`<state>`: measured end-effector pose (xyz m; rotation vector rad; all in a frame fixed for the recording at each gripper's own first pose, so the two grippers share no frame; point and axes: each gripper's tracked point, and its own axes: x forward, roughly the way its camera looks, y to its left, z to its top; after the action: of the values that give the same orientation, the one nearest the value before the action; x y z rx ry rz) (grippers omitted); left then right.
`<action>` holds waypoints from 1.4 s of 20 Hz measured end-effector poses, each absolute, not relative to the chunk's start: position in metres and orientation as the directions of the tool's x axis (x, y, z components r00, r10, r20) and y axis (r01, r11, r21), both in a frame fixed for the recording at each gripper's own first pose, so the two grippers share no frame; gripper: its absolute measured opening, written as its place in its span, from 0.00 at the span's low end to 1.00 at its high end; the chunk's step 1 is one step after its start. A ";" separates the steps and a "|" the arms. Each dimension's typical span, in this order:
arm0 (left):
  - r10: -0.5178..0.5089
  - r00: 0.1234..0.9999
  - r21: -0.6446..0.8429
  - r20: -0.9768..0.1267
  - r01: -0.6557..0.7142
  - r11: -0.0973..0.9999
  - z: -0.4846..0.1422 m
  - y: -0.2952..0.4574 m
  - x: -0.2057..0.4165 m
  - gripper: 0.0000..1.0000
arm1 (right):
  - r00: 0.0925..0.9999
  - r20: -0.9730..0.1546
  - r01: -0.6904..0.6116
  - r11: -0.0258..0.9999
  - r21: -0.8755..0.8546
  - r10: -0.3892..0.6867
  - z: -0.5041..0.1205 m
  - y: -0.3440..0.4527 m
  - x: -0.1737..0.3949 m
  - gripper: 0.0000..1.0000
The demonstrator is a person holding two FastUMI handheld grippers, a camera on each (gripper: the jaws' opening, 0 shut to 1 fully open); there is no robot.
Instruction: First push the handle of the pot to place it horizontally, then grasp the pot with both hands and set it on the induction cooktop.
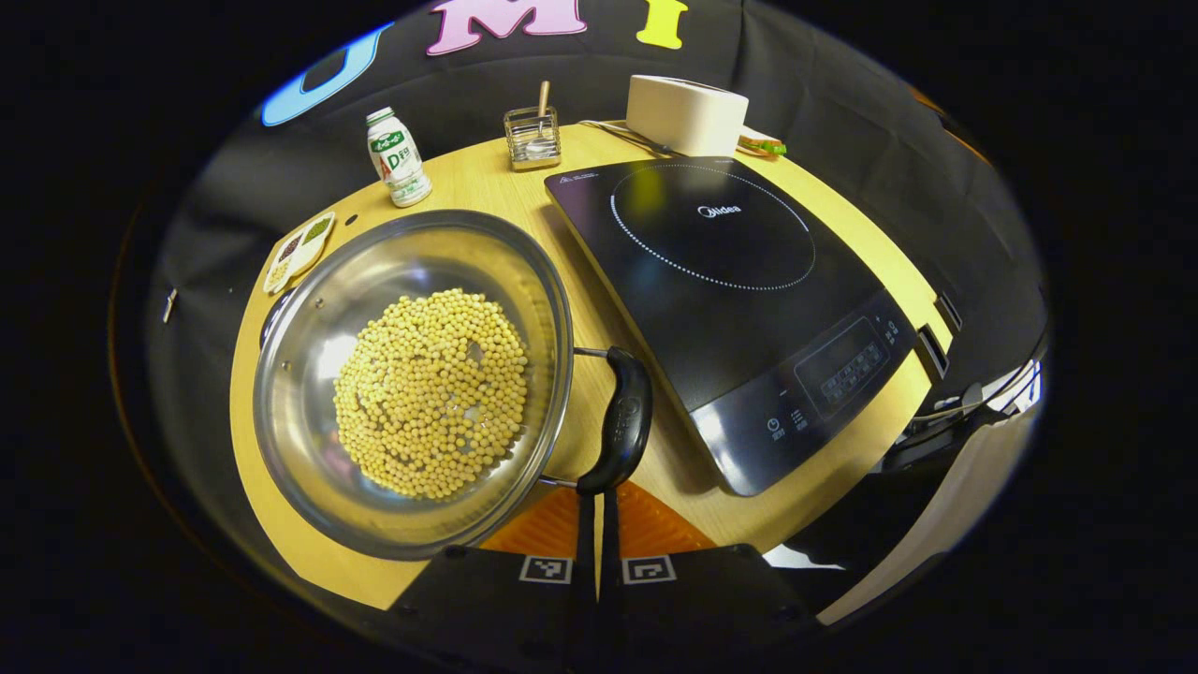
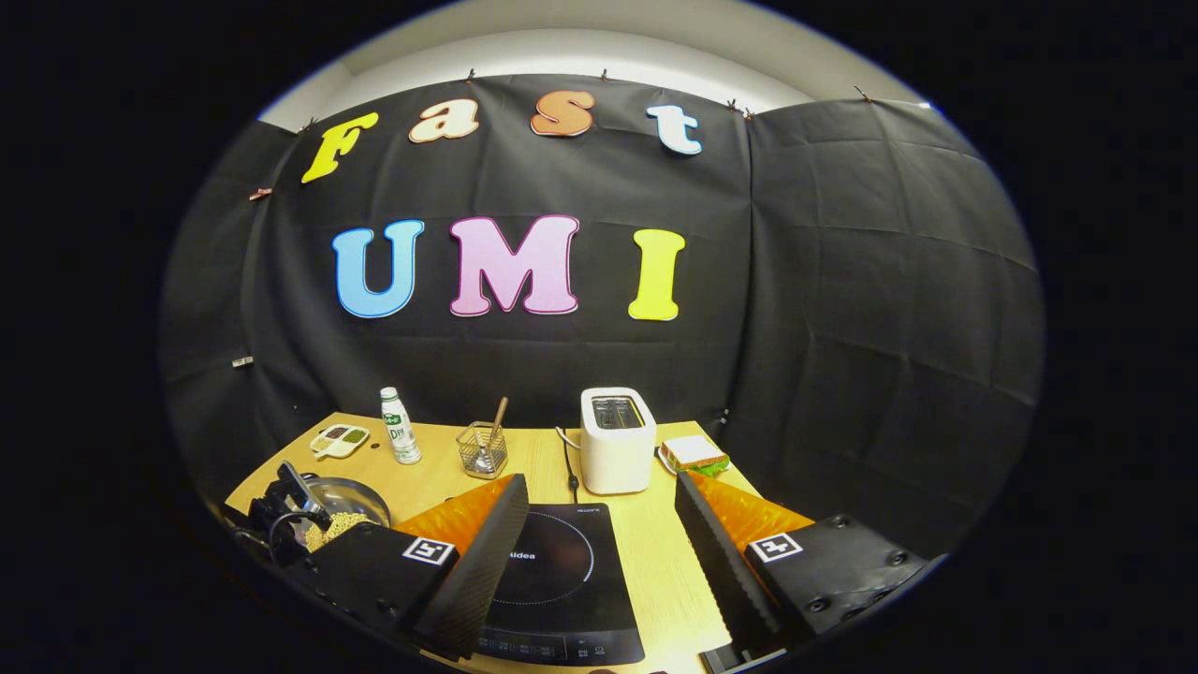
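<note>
In the left gripper view, a steel pot (image 1: 412, 379) half-filled with yellow soybeans (image 1: 432, 391) sits on the wooden table (image 1: 487, 183), just left of a black induction cooktop (image 1: 739, 309) and not yet on it. The pot's black handle (image 1: 620, 421) stands on the side facing the cooktop, running crosswise just ahead of the left gripper (image 1: 597, 501). That gripper's two fingers are pressed together with only a thin slit between them, their tips right at the near end of the handle; whether they touch it cannot be told, and nothing is held between them. Behind the pot stand a small white bottle (image 1: 398, 157), a wire basket (image 1: 532, 136) with utensils, a white toaster (image 1: 686, 114) and a small divided dish (image 1: 299, 251).

In the right gripper view, the right gripper (image 2: 599, 515) hangs above the cooktop (image 2: 562, 580) with its fingers spread wide and nothing between them. The pot (image 2: 342, 510) appears at the far left of the table (image 2: 646, 543), with the other gripper (image 2: 281, 510) close against it. Along the back edge are the bottle (image 2: 400, 427), the wire basket (image 2: 483, 449), the toaster (image 2: 616, 440), the divided dish (image 2: 339, 440) and a sandwich (image 2: 694, 453).
</note>
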<state>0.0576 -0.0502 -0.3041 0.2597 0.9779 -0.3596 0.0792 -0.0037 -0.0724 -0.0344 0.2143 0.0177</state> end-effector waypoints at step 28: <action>-0.236 0.559 -0.030 -0.795 0.352 0.936 -0.287 -0.085 0.149 0.05 | 0.973 -0.231 -0.003 0.997 -0.079 -0.015 -0.078 -0.023 0.078 0.98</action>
<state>0.1488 -0.0852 -0.2870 0.1372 0.9141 -0.3479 0.0784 -0.0232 -0.0781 -0.0795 0.2336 -0.0063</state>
